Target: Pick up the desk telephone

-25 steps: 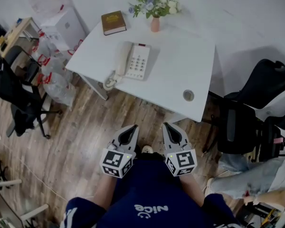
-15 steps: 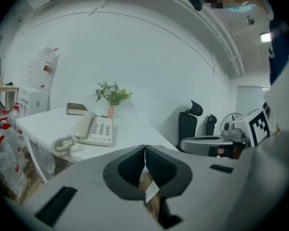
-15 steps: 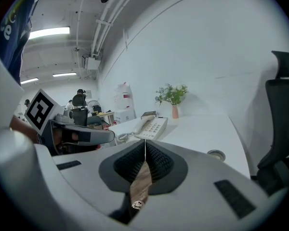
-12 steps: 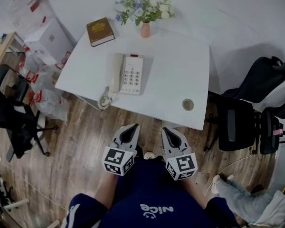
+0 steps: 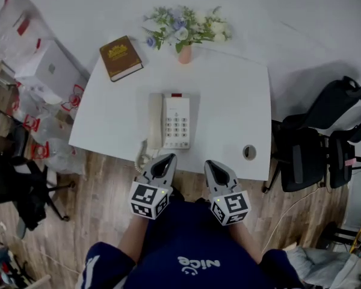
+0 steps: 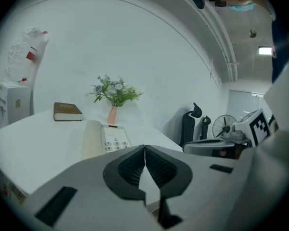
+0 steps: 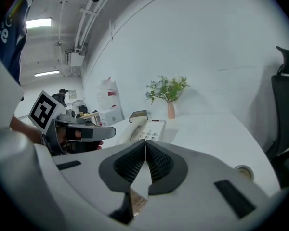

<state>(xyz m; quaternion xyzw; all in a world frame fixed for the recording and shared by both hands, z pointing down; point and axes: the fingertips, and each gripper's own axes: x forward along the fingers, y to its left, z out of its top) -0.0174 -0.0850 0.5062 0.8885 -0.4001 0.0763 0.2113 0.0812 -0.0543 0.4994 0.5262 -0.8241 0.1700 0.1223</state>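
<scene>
We are on the approach: the desk telephone [image 5: 170, 121] lies mid-frame on the white worktop [image 5: 228, 101], just beyond our left tongs [image 5: 166, 159] and right tongs [image 5: 212, 164], both pressed shut and empty. Next they must open and reach over it. A second ago the phone sat higher in frame, well apart from them.

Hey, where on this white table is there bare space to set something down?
Widest bare patch: right of the telephone, between the vase and the grommet hole. A smaller one lies left of the telephone, in front of the book. Crowded along the back.
</scene>
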